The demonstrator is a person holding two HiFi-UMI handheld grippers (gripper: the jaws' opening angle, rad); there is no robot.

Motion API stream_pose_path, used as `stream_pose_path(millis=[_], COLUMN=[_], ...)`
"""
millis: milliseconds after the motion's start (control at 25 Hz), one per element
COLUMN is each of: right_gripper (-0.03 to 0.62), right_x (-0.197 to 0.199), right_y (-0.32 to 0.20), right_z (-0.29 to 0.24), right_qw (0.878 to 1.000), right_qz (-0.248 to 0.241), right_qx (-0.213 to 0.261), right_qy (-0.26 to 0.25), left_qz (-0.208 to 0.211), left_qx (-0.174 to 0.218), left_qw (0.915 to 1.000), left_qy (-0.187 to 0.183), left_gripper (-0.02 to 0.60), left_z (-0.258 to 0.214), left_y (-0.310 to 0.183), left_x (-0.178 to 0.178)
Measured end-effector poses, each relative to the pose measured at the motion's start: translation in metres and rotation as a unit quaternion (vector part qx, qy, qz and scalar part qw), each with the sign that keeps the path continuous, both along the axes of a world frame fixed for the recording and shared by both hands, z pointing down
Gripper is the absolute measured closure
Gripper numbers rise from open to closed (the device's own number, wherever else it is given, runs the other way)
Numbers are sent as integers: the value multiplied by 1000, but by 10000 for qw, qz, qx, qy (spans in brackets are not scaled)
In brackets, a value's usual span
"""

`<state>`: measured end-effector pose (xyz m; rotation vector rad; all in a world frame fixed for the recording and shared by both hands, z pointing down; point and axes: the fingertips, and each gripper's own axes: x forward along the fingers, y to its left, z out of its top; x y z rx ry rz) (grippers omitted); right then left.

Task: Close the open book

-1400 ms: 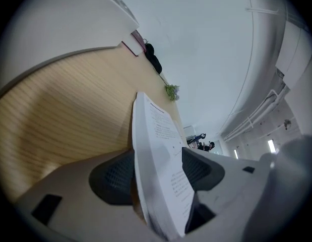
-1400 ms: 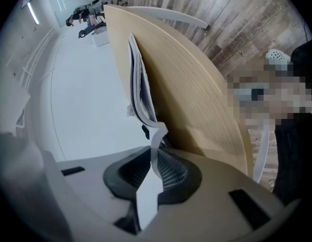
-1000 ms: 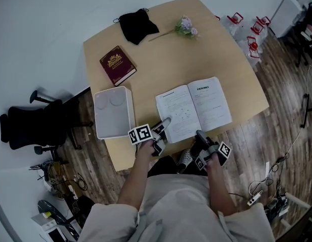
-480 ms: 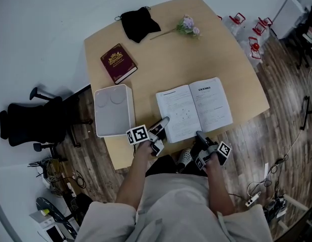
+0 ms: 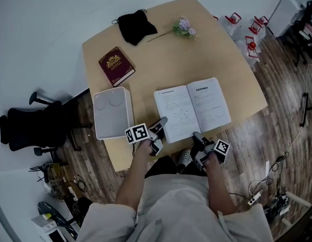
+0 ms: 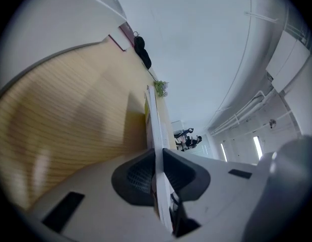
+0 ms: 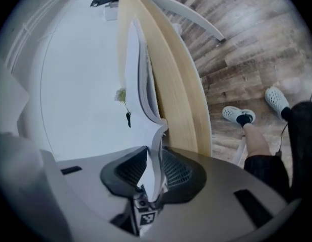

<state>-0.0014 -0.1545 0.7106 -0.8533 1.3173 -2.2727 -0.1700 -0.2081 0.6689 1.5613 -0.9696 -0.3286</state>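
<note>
Nearest the person, at the counter's (image 5: 216, 54) close edge, the left gripper (image 5: 164, 120) sits on the near left corner of the open book (image 5: 192, 107). In the left gripper view its jaws (image 6: 157, 158) have just been closing and are now clenched on a thin white edge of the book (image 6: 151, 115), which stands upright between the pads.

Just beside it, the right gripper (image 5: 195, 134) meets the book's near edge close to the spine. In the right gripper view a curled sheet of the book (image 7: 140, 74) runs between its jaws (image 7: 154, 160). They have just been opening a little, so this grasp looks light, though the pads appear to touch the paper.

The book itself lies flat, both halves spread, on the near right part of the counter.

The step in hand seems to be lifting the left half. To do it well, the left jaws should hold the whole stack with its cover, not one leaf. The half should swing in an arc about the spine rather than be dragged. The right jaws would best steady the other half and clear out before the cover lands.

Further left lies a white tray (image 5: 113, 112). Beyond are a red hardback (image 5: 116, 65), a black pouch (image 5: 137, 25) and a flower sprig (image 5: 185, 26), all well apart from the book.
</note>
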Motion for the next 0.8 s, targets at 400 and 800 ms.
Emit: stream_pose_path(millis=[400,800], right_gripper=[461,462], right_x=[10,0], right_y=[5,-7], right_z=[-28,-72], right_qw=[9093,8253], right_qz=[-2448,-2725], right_qx=[2341,3687], right_qy=[2417,3298], left_qz=[62,165], left_qx=[197,281], left_qw=[9996,9986], left_qy=[-183,-423], left_gripper=[525,525], left_z=[-26,-48], left_y=[-6,-8], left_x=[4,-23])
